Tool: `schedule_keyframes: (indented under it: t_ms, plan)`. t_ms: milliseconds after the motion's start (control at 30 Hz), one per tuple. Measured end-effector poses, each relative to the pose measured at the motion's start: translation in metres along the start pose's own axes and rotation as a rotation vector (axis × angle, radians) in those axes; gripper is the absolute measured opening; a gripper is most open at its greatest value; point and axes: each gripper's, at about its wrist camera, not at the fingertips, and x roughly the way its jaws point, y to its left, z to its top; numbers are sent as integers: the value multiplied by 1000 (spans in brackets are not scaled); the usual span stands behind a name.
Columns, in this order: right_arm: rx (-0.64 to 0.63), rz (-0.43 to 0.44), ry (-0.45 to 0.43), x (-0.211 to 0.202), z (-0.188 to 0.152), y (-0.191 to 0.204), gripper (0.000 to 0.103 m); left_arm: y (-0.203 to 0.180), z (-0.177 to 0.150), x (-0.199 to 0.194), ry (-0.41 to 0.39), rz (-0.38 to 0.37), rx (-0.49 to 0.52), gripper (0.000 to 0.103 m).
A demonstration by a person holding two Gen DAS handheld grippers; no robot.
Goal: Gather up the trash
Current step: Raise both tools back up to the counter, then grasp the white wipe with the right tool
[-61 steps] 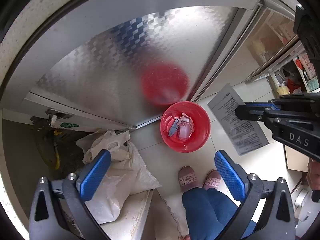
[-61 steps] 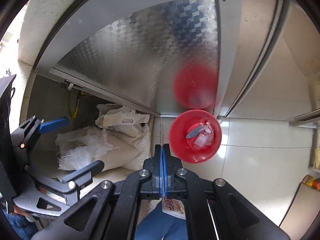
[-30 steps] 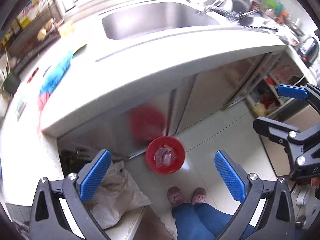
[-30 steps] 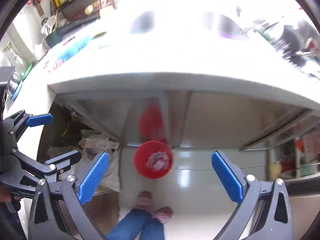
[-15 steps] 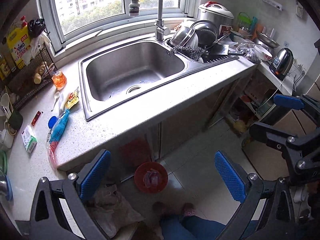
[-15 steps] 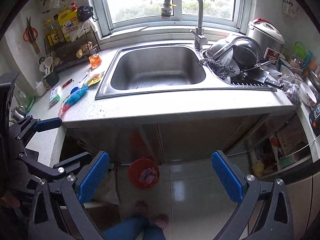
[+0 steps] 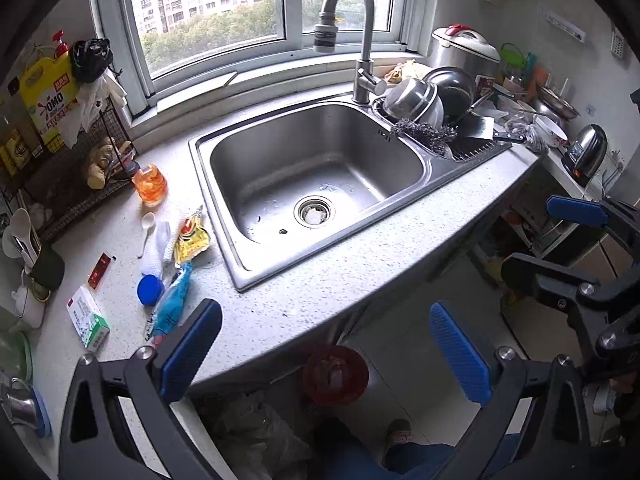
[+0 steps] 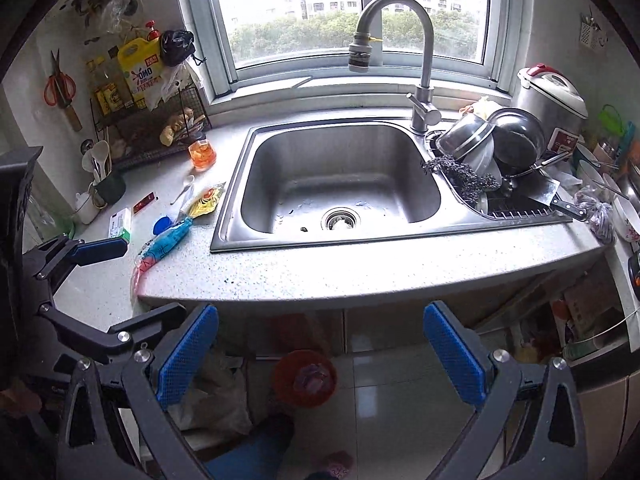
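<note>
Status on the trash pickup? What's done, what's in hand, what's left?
Done: some scraps already sit in the red bin on the floor.
In hand: nothing; left gripper and right gripper are both open and empty.
Left: blue wrapper, yellow packet and blue cap lie on the counter.

A round red plastic bin (image 7: pixel 335 374) sits at the lower centre of the frame on pale glossy floor tiles (image 8: pixel 400 396). The speckled grey stone countertop (image 7: pixel 320 280) surrounds a brushed silver steel sink (image 7: pixel 316 168). At centre left lie a blue and red printed wrapper (image 7: pixel 170 308), a yellow sachet (image 7: pixel 192 236) and a round blue cap (image 7: pixel 150 289). A yellow detergent jug (image 7: pixel 46 100) stands at upper left. Both grippers show blue textured pads (image 7: pixel 192 344) on black frames.
</note>
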Motion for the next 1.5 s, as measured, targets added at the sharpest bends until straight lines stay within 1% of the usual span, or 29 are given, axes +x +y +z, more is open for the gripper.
schedule_keyframes:
  t_ms: [100,200,300,367,500,633,700,767,833,933,1033,1100,1167,1200,1233,1333,1433,1467,1500]
  plan:
    - [-13,6,7,22,26,20,103,44,11,11,17,17,-42,103]
    - [-14,35,34,47,49,41,103,87,19,18,34,38,-81,103]
    - [-39,53,57,71,68,68,103,130,22,25,48,77,-110,103]
    - [-51,72,75,88,79,85,103,158,22,31,62,101,-140,103]
    - [-74,125,119,121,94,117,101,211,17,44,98,123,-224,103]
    - [-83,182,163,158,107,145,100,251,7,57,120,139,-298,103]
    - [-82,209,200,178,112,159,95,268,1,63,133,141,-335,103]
    - [-87,224,231,195,115,172,94,283,-5,71,148,138,-370,103]
    - [-97,234,261,211,118,184,87,297,-9,78,159,138,-396,103]
    - [-111,239,298,232,122,198,82,312,-15,89,167,150,-431,103]
    - [-132,232,341,254,122,207,79,321,-21,101,178,138,-460,103]
    - [-132,234,363,265,120,209,77,324,-24,107,190,138,-463,103]
    - [-129,223,372,277,119,210,73,325,-27,111,198,151,-454,103]
    - [-126,221,375,281,119,210,69,326,-28,112,203,159,-451,103]
    - [-125,217,376,286,119,211,68,327,-30,111,205,164,-450,103]
    - [-127,210,382,297,121,214,62,328,-33,112,205,156,-456,103]
    - [-130,198,423,312,118,218,56,332,-38,116,215,158,-466,103]
    - [-142,191,410,312,118,220,56,333,-39,117,220,158,-470,103]
    - [-156,179,405,313,118,222,51,334,-40,117,225,162,-475,103]
